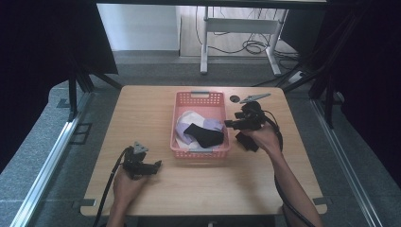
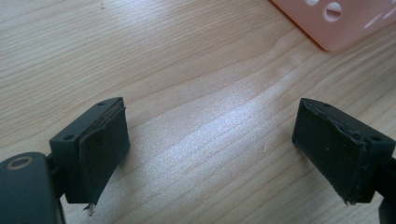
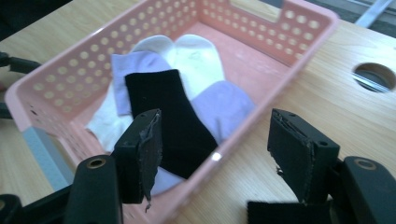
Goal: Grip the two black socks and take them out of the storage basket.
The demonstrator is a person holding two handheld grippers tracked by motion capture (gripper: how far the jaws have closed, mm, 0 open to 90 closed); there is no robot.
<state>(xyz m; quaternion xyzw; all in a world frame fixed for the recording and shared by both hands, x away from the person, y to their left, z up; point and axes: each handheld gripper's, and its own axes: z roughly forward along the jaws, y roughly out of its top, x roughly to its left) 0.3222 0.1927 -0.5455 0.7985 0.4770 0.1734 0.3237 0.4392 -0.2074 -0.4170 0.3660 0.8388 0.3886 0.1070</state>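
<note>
black sock (image 3: 175, 112) — beyond right gripper (image 3: 215, 144)

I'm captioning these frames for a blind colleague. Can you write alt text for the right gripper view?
The open right claw hovers at the near rim of a pink perforated basket on a wooden table. Inside lie a black sock, lilac socks and white socks. Nothing is between its jaws.
</note>
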